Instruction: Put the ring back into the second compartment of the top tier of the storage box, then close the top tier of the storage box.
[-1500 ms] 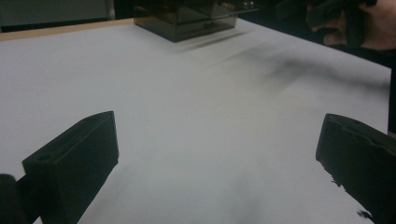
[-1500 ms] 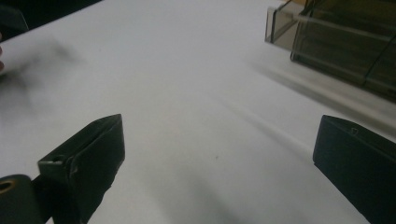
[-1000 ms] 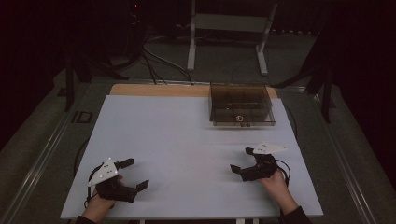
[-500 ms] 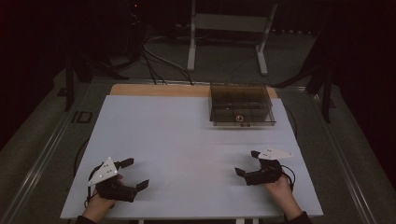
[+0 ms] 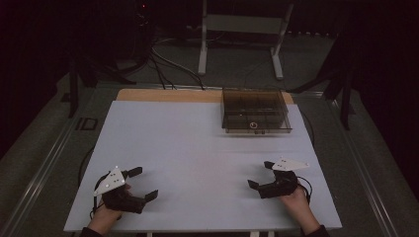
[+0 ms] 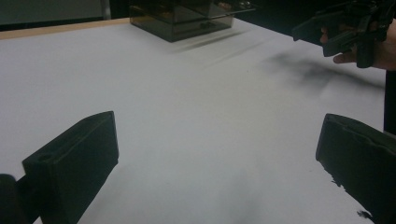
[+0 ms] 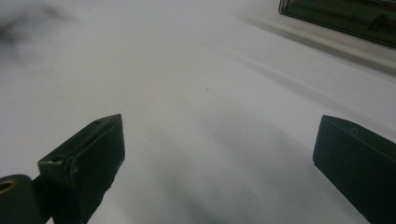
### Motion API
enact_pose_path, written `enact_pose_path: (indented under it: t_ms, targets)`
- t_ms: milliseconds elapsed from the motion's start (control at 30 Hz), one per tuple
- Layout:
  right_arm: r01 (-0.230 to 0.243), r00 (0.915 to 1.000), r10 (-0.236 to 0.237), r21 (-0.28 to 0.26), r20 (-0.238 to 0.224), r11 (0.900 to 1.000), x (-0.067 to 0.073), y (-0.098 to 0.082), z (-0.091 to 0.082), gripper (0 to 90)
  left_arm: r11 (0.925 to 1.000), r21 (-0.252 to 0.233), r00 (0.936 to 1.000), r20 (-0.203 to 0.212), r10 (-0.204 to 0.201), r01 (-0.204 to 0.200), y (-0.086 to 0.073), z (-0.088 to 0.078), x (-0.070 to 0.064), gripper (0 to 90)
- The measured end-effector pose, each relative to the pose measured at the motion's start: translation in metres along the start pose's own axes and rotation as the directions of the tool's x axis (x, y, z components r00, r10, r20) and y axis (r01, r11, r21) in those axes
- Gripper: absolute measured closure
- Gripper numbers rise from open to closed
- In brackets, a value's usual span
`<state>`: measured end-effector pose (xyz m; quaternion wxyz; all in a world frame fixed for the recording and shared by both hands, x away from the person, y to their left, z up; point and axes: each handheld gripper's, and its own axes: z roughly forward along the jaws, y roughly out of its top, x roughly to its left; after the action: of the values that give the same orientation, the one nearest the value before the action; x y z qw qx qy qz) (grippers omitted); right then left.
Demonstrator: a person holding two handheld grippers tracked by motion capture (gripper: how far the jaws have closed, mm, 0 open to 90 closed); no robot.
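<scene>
We work over a pale tabletop (image 5: 197, 148) with a bare wooden strip (image 5: 168, 95) along its far edge, in a dark room where cables (image 5: 168, 61) trail over the floor beyond the table and a light metal stand (image 5: 242, 24) rises behind them.

Our left gripper (image 5: 143, 183) sits at the near left corner, jaws spread wide and empty, pointing across the table. Ahead of it and off to its right lies open white surface. The left gripper view looks between its two black jaws at that surface, and it catches our right gripper (image 6: 345, 30) far ahead on its right, with fingers (image 6: 345, 58) of the hand wrapped under it.

Our right gripper (image 5: 261, 175) rests near the front right, jaws likewise released, nothing between them. The smoky transparent box (image 5: 254, 109) stands well beyond it, at the table's far edge and slightly to its left side as seen from above.

From above we see the box's inner compartments and a small round fitting (image 5: 253, 125) on its front; the right gripper view shows just a lower corner of the box (image 7: 336, 18), while the left gripper view shows its dark side wall (image 6: 187, 23).
</scene>
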<state>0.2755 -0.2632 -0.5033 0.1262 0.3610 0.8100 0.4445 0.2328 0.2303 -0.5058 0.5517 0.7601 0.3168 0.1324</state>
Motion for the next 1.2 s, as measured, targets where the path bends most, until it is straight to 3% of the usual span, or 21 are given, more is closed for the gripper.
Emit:
enact_pose_path:
  t_ms: [633,1200]
  targets:
    - [0.033,0.9988,-0.033,0.005,-0.036,0.999,0.008,0.008,-0.001,2.6,1.0000,0.002,1.0000,-0.004,0.000,0.000,0.000,0.001,0.000,0.0]
    - [0.046,0.9988,-0.046,-0.014,-0.016,0.999,0.013,0.021,-0.005,2.6,1.0000,-0.001,1.0000,-0.004,-0.002,0.002,0.000,0.001,0.000,0.0]
